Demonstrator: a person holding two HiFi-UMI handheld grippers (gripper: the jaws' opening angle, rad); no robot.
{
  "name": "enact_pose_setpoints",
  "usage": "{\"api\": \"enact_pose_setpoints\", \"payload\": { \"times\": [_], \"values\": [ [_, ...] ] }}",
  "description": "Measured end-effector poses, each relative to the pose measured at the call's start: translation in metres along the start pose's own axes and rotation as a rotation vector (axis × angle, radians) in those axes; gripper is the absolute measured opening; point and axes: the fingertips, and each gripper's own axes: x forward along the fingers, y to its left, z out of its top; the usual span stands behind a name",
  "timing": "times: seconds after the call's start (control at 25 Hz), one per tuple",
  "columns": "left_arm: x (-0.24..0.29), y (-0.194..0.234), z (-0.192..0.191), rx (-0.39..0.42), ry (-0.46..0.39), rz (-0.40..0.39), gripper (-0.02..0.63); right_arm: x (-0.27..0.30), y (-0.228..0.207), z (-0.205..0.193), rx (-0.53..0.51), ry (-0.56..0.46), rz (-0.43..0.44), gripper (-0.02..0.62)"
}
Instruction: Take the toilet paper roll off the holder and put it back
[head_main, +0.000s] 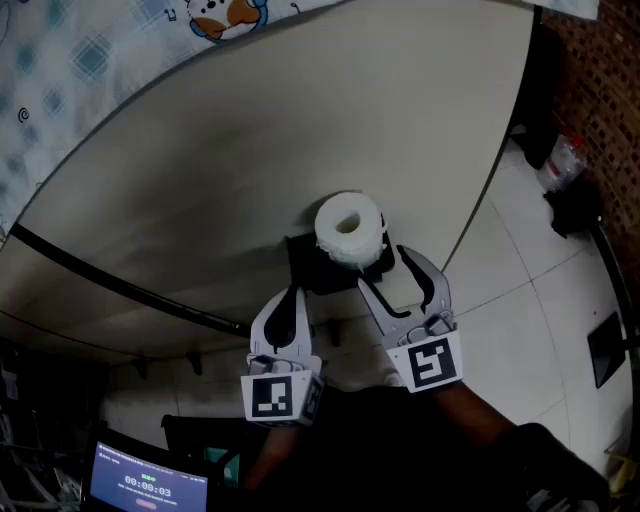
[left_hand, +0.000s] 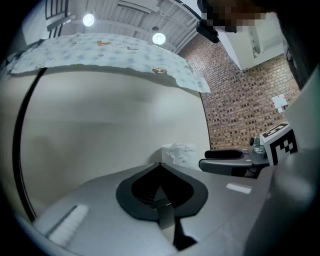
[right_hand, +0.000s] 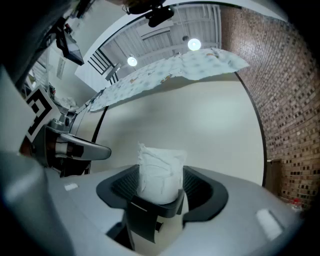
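White roll (head_main: 348, 228) on black holder (head_main: 312, 266).

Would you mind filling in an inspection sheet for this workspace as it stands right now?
Surface: beige wall panel, which carries the holder.
Job's things: toilet paper roll sits on the black holder.
Clutter: dark items and something clear on the tiled floor; too small to identify.
Grippers: right gripper has its jaws against both sides of the roll; left gripper is shut with nothing between its jaws, just beside the roll.
Cables: a black line crosses the panel; cable or trim, cannot tell.
Surroundings: patterned cloth over the panel's top, brick wall, lit screen.
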Motion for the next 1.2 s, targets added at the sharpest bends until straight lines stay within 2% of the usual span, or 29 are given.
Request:
{"api": "enact_pose_setpoints", "payload": {
  "times": [0.12, 0.28, 0.36, 0.56, 0.92, 1.2],
  "values": [
    [-0.001, 0.003, 0.000, 0.000, 0.002, 0.011, 0.017, 0.002, 0.000, 0.003, 0.027, -0.028, -0.008, 0.331],
    [-0.003, 0.008, -0.001, -0.006, 0.003, 0.019, 0.017, 0.010, -0.001, 0.004, 0.084, -0.054, -0.018, 0.527],
    [-0.004, 0.011, -0.002, -0.008, 0.001, 0.021, 0.017, 0.015, -0.001, 0.003, 0.094, -0.056, -0.018, 0.584],
    [-0.006, 0.017, -0.005, -0.007, 0.011, 0.050, 0.017, 0.025, -0.001, 0.002, 0.084, -0.052, -0.008, 0.584],
    [-0.001, 0.038, 0.000, -0.010, 0.023, 0.074, 0.017, 0.057, 0.004, -0.005, 0.046, 0.043, 0.009, 0.584],
    [0.012, 0.050, -0.004, -0.022, -0.001, 0.046, 0.017, 0.079, 0.003, -0.004, 0.031, 0.055, 0.009, 0.583]
  ]
}}
